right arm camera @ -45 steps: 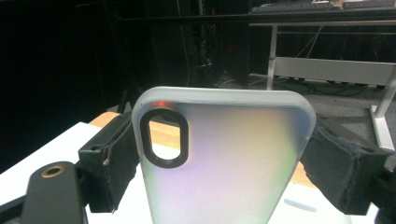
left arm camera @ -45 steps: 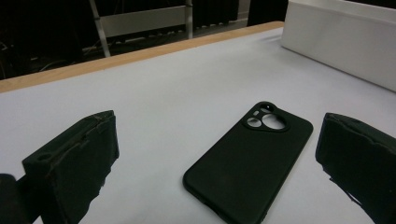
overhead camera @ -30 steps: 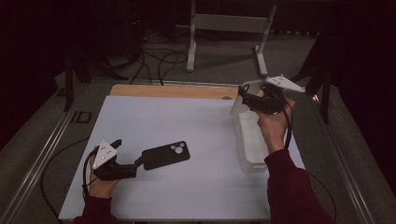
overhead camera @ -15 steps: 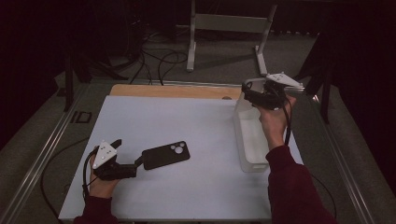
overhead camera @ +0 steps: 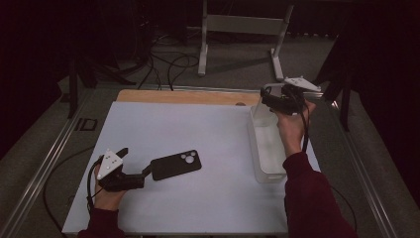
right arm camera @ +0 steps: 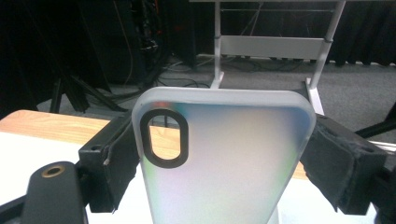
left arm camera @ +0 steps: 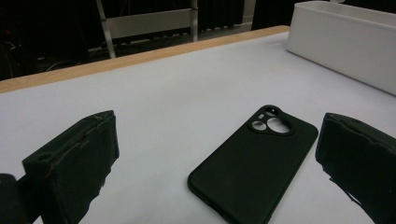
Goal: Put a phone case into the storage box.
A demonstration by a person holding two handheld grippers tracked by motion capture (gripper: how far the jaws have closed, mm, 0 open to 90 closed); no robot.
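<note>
Left hand (overhead camera: pixel 106 191) sitting at the near left of the white worktop (overhead camera: pixel 198 124), holding the left gripper (overhead camera: pixel 147 171) low and level. Jaws standing spread; in the left gripper view the black phone case (left arm camera: pixel 254 163) is lying flat between them with a gap to each jaw, so nothing is being pinched. The case is resting back-up on the worktop, camera cutout (left arm camera: pixel 272 121) pointing away from the gripper, roughly centre-left on the sheet in the high view (overhead camera: pixel 176 164)

Right hand (overhead camera: pixel 289 126) reaching in over the far right side, above the white rectangular bin (overhead camera: pixel 265 148) that is standing along the right edge of the worktop. Right gripper (overhead camera: pixel 267 98) sitting over the bin's far end, pinching a frosted translucent phone case (right arm camera: pixel 224 158); in the right gripper view the two jaws are pressing on its two long sides, the case is standing upright, and its oval camera opening (right arm camera: pixel 164 137) is sitting near its top left corner

Beyond the worktop: wooden strip (overhead camera: pixel 188 96) running along the far edge, then grey floor with loose cables (overhead camera: pixel 168 64) and a white metal stand (overhead camera: pixel 245 29) against the dark backdrop
</note>
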